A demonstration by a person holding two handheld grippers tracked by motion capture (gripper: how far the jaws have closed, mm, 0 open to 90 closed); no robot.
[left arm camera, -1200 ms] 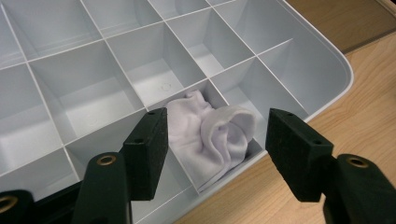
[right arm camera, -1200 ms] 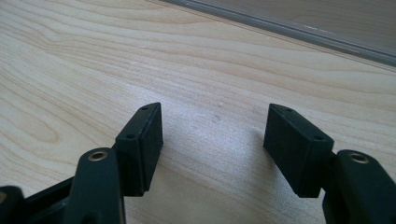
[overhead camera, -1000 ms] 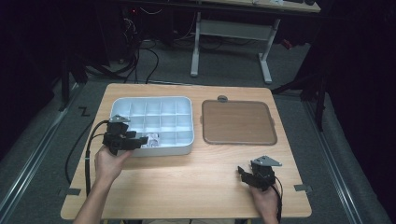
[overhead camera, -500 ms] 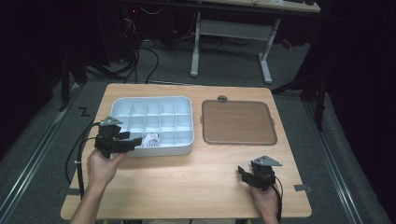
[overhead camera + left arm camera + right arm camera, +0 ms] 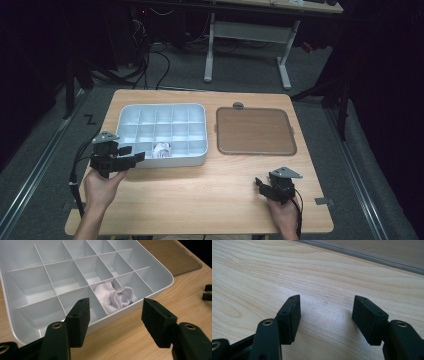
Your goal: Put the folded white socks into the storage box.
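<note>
No brand, label or writing can be read on anything here.

At the left of the high view, the left gripper sits at about eight o'clock from the table's middle, just off the near left corner of the white divided tray. Its jaws stand apart with nothing between them; in the left gripper view they frame the tray's near rim. The white rolled cloth lies in a compartment of the tray's near row, third from the left, at about three o'clock from that gripper; in the left gripper view it sits bunched just beyond the jaws.

Right of the tray, apart from it, lies a brown flat tray, at about one o'clock from the table's middle, with a small grey knob at its far edge.

At about five o'clock, the right gripper rests low over bare wooden table, its jaws having just been closing slightly yet standing apart and empty.

Nothing lies between either gripper and the cloth except the tray's wall.
</note>
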